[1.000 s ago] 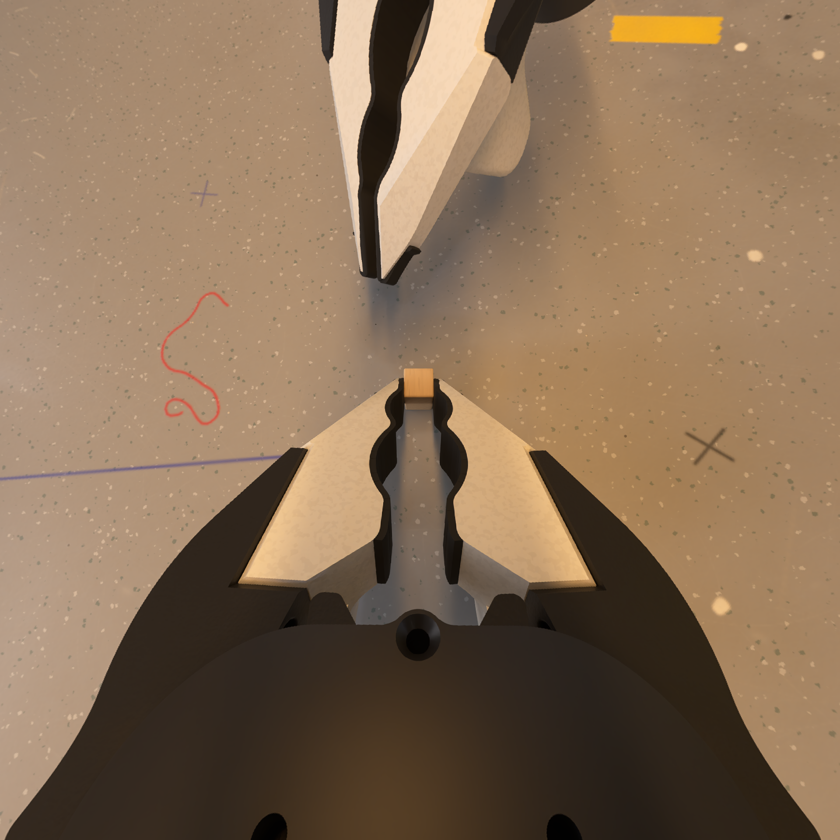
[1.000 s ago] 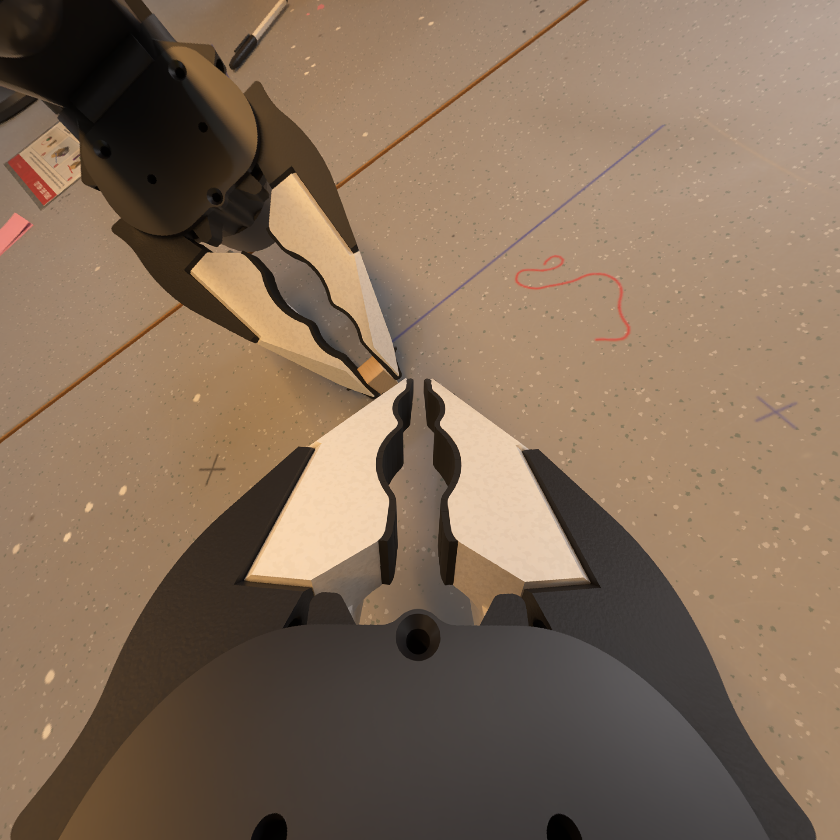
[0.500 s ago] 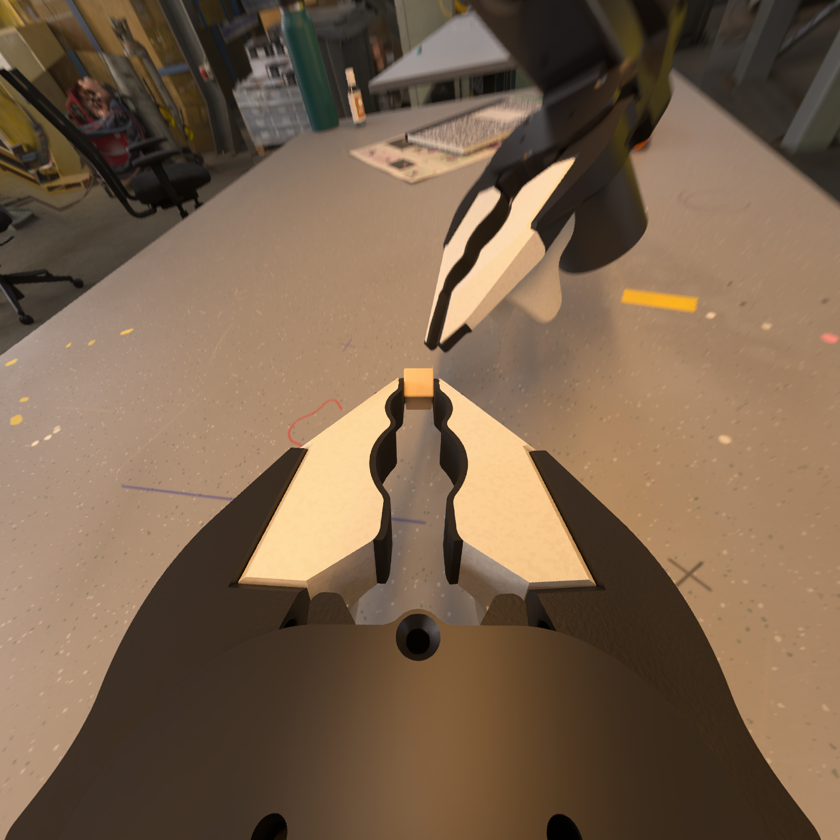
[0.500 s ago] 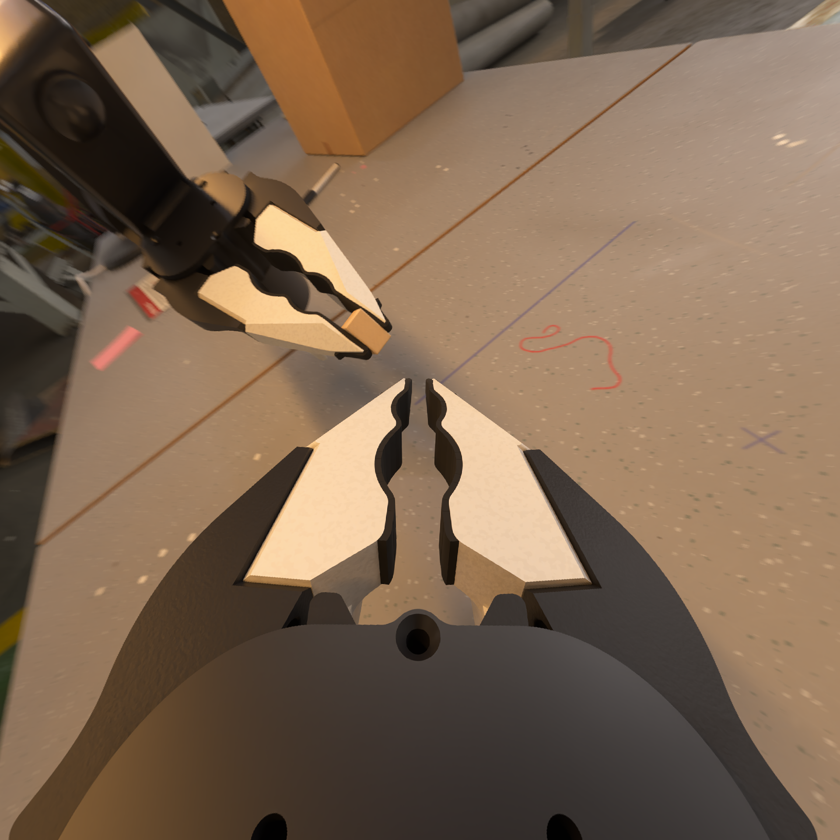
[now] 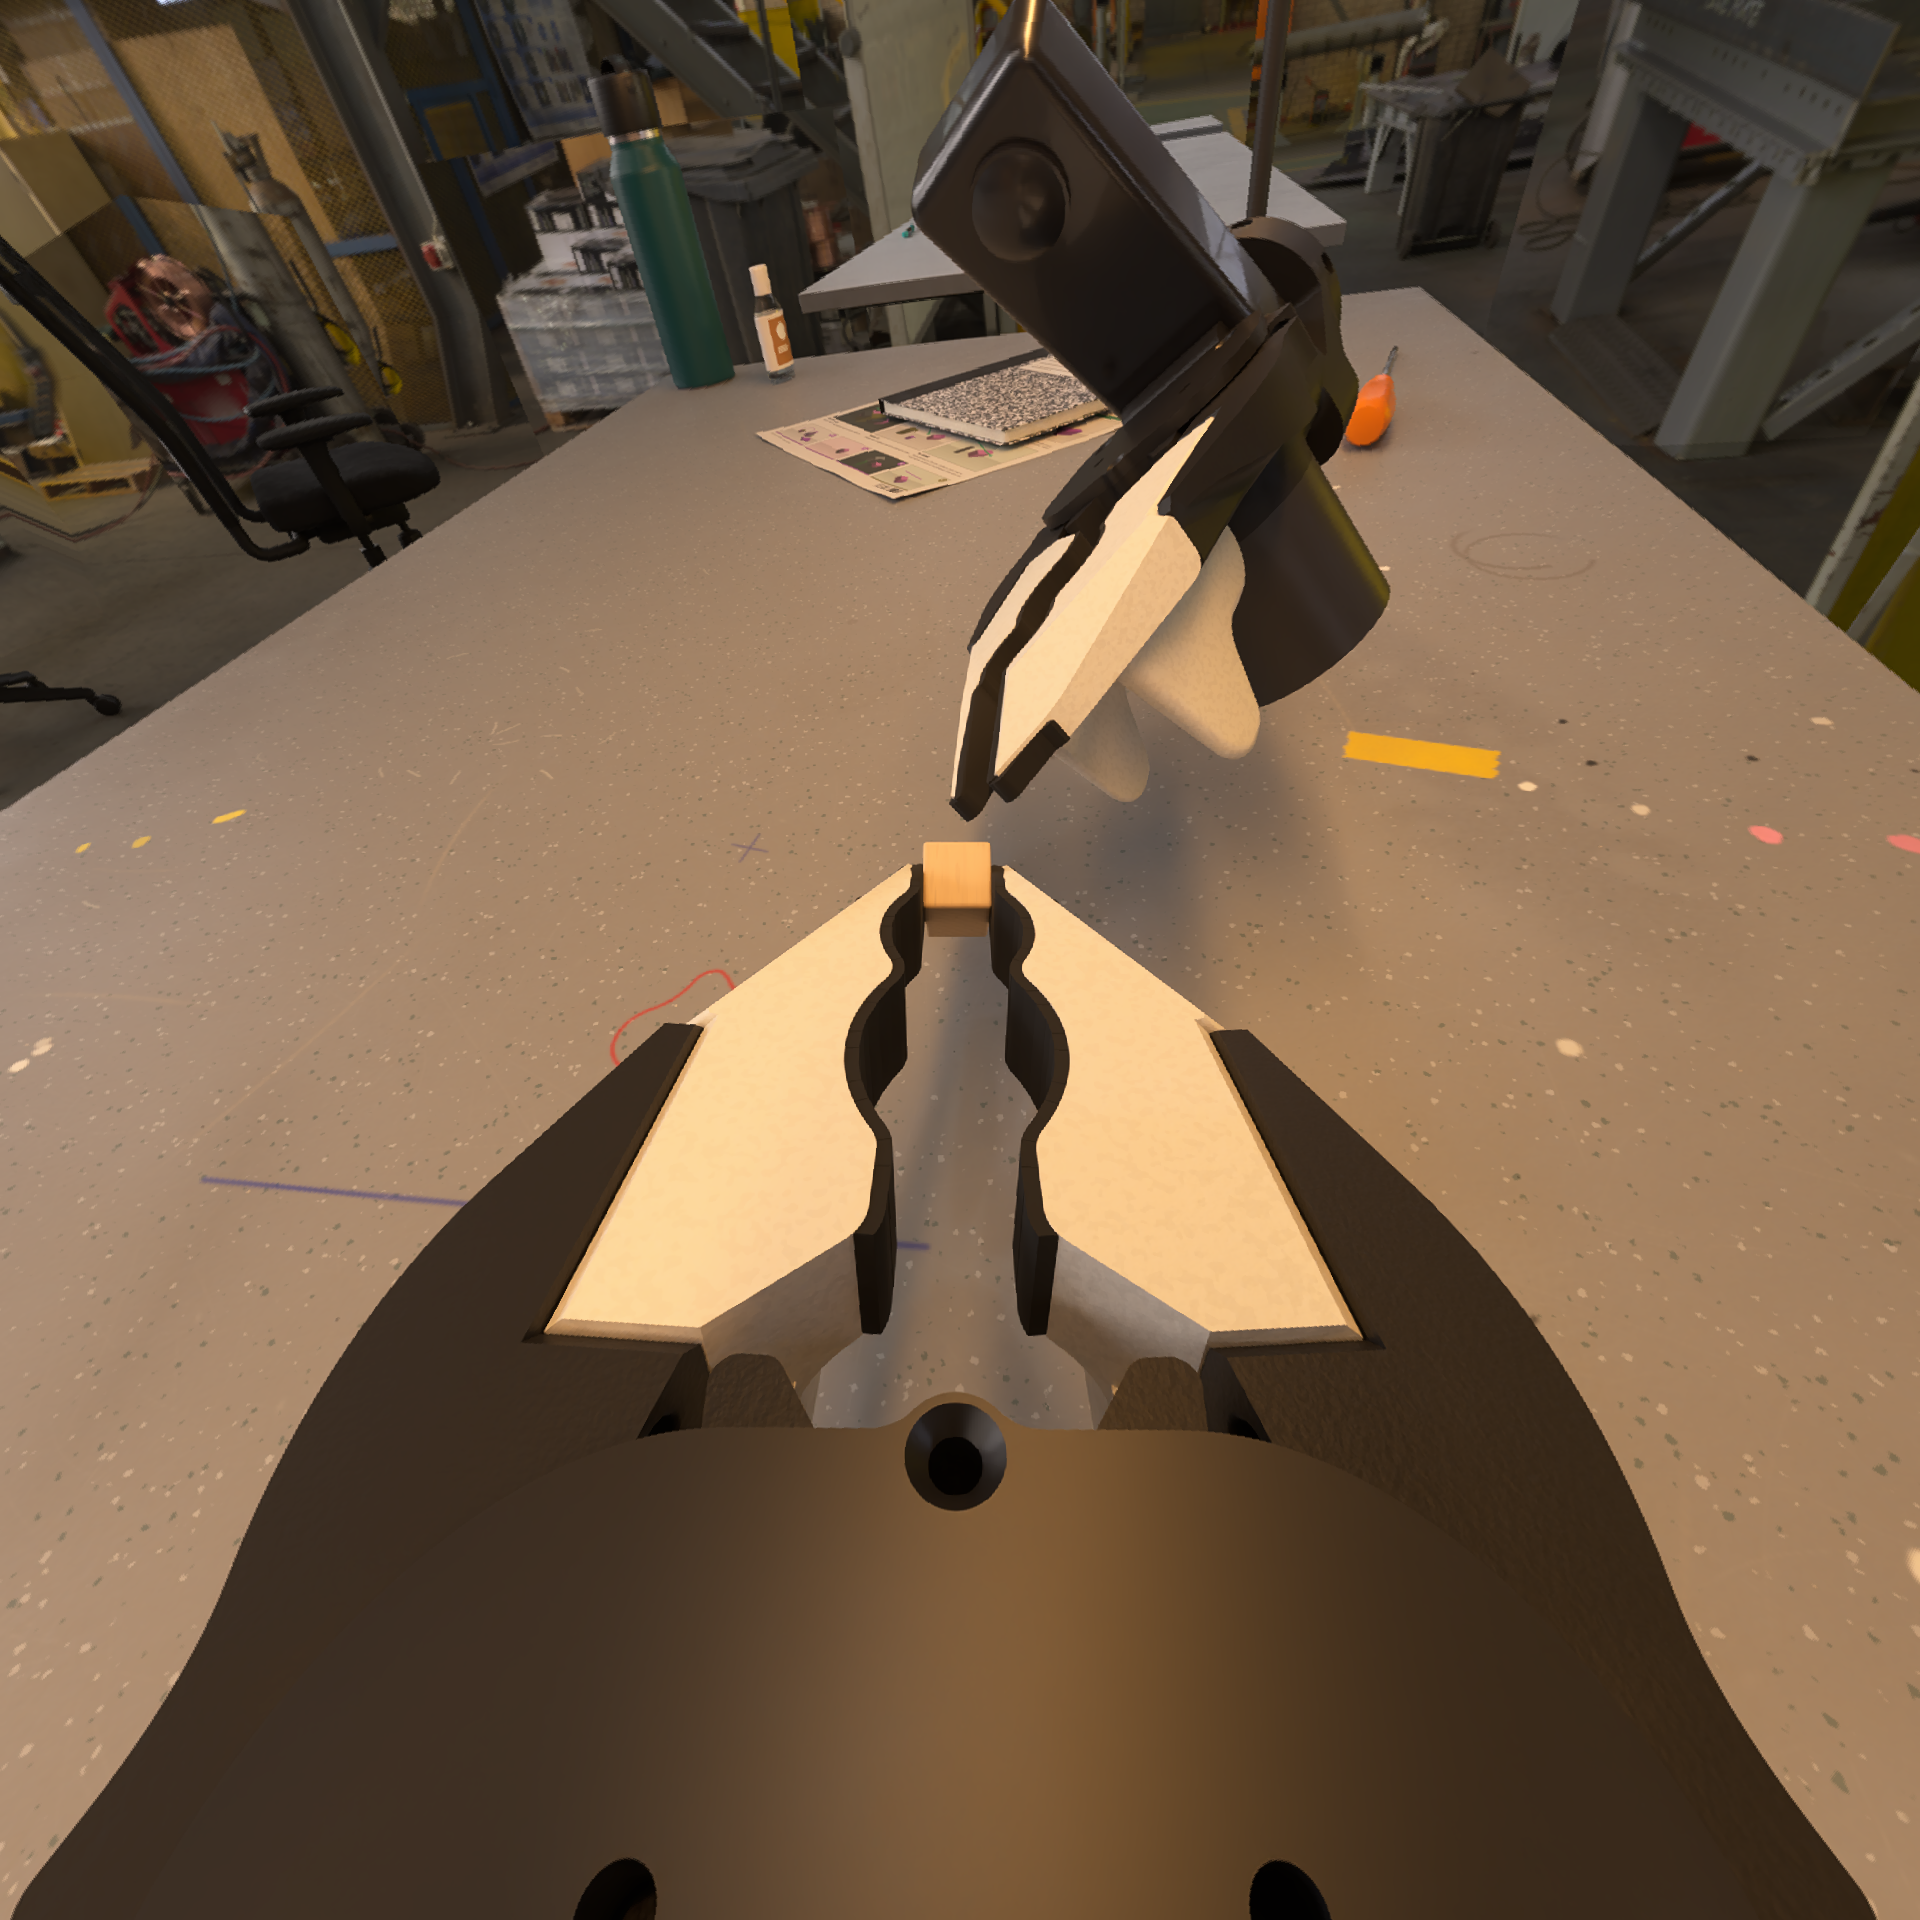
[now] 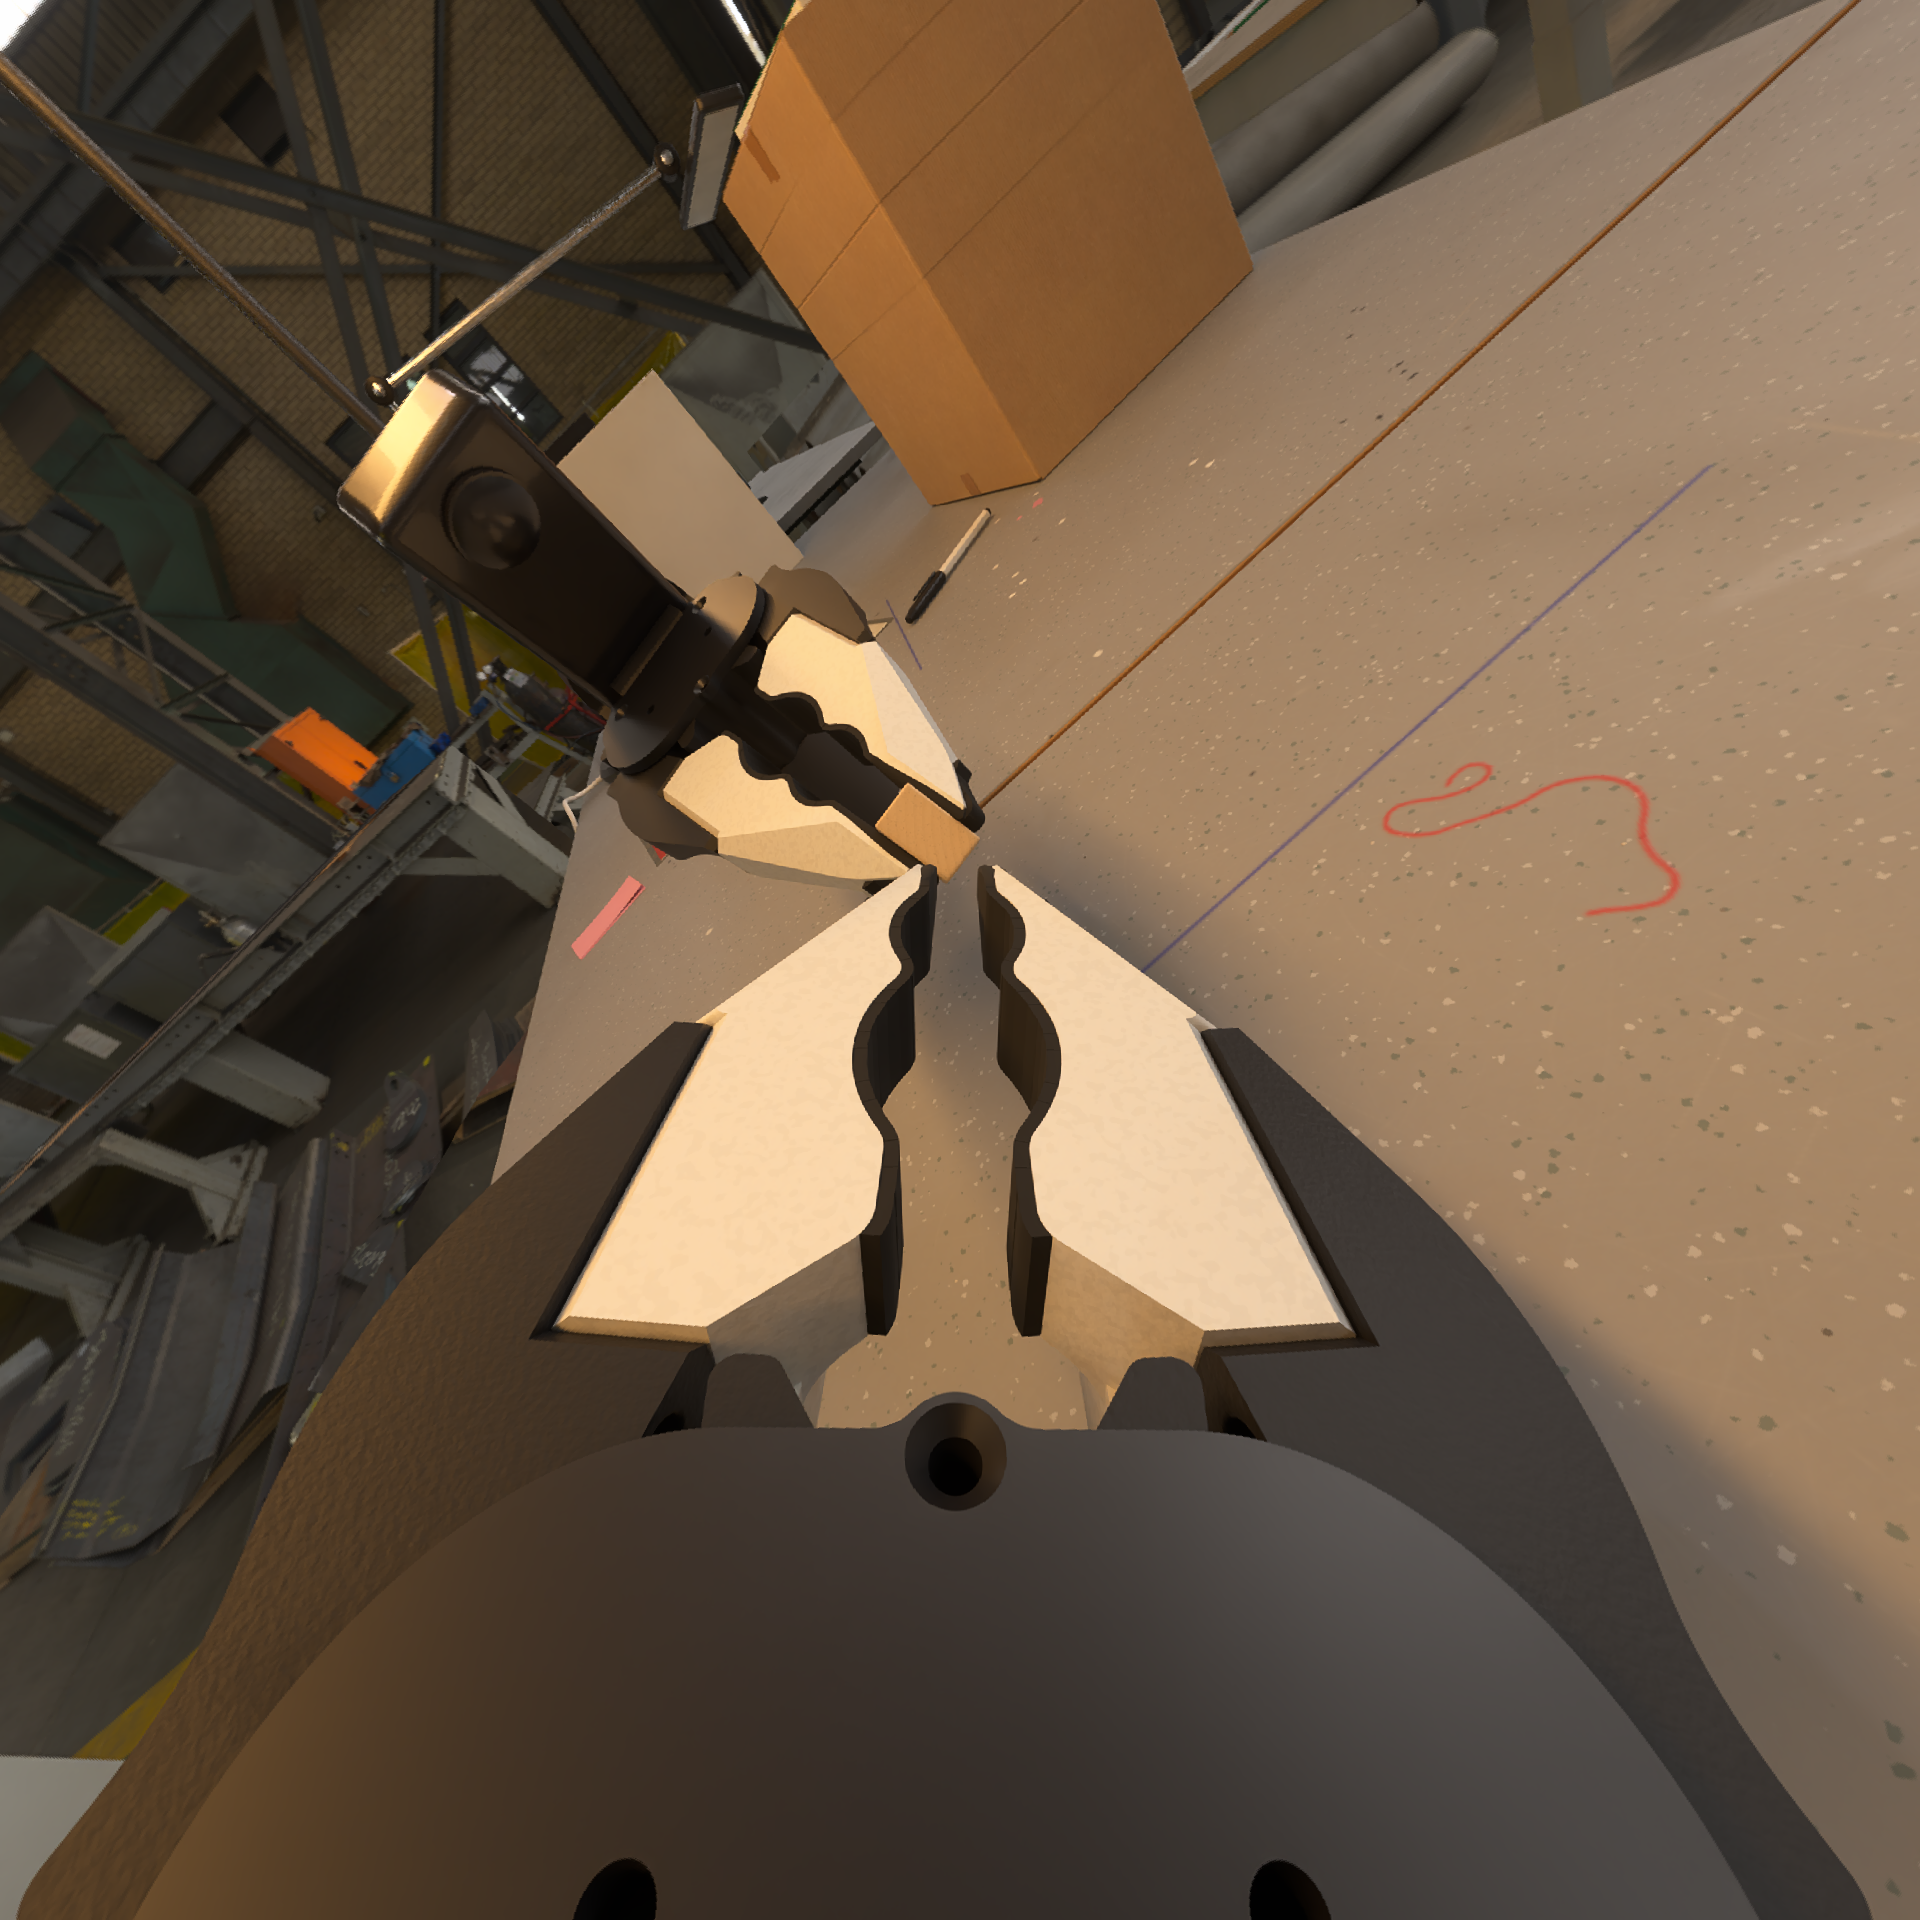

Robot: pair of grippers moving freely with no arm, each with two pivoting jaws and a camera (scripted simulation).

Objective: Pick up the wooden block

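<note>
A small light wooden block [image 5: 956,885] is pinched between the fingertips of my left gripper [image 5: 957,900], held well above the grey table [image 5: 520,727]. In the right wrist view the same block [image 6: 928,833] shows at the tip of the left gripper [image 6: 914,831], just beyond my right gripper's tips. My right gripper [image 6: 957,891] is nearly closed with a narrow gap and holds nothing. In the left wrist view it [image 5: 977,800] hangs tips down just above and beyond the block, not touching it.
At the table's far end lie a notebook on a printed sheet [image 5: 987,400], a green bottle [image 5: 665,270], a small bottle [image 5: 771,327] and an orange-handled tool [image 5: 1371,405]. A cardboard box [image 6: 987,239] and a marker pen [image 6: 948,566] stand the other way. A red scribble [image 6: 1538,831] marks the tabletop.
Both grippers have risen from just above the tabletop and tilted up toward level, the block staying in the left one. The right gripper stayed nearly closed and close to the block.
</note>
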